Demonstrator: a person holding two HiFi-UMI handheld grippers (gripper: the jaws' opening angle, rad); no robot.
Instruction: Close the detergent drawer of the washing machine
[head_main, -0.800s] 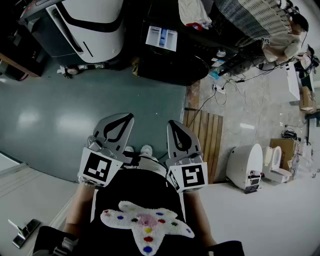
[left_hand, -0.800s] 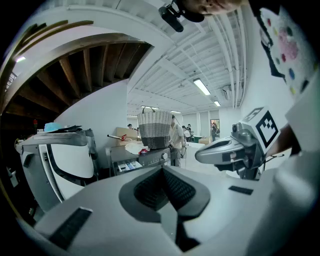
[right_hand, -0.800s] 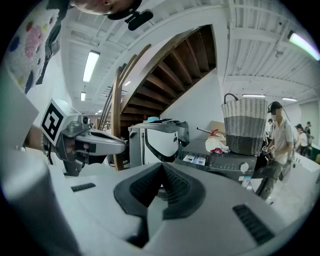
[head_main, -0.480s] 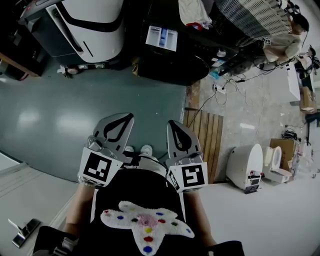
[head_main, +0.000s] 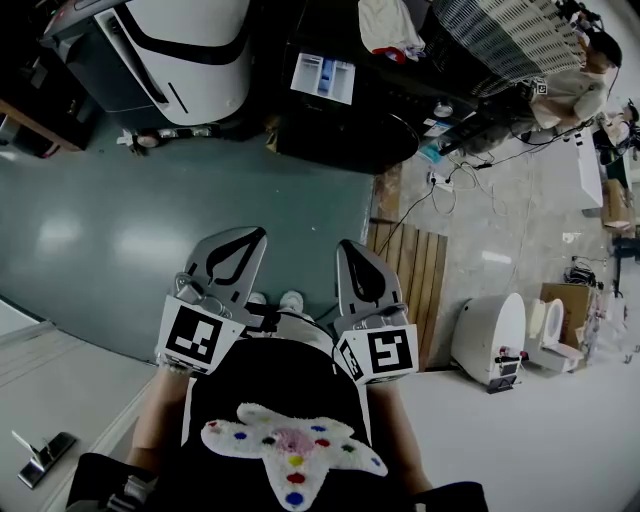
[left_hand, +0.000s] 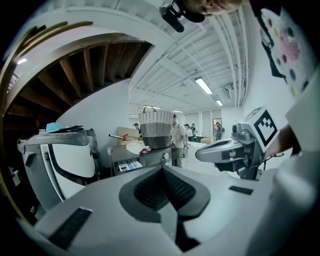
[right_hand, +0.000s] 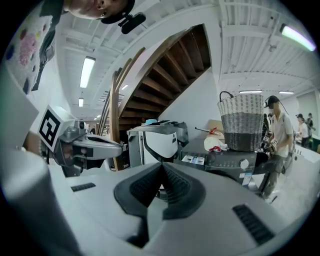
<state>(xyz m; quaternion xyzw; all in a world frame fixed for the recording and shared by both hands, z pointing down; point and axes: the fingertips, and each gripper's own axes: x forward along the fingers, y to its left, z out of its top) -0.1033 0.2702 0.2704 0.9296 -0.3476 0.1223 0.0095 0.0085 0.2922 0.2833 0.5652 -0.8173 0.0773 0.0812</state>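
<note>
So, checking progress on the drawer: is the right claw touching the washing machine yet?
Apart. The head view shows floor between the right claw and the washing machine.

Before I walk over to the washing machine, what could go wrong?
Cables trail across the floor right of the washing machine; a foot could snag them. The wooden slat board just ahead on your right may trip you. A person stands beside the machine, so a bump seems possible.
</note>
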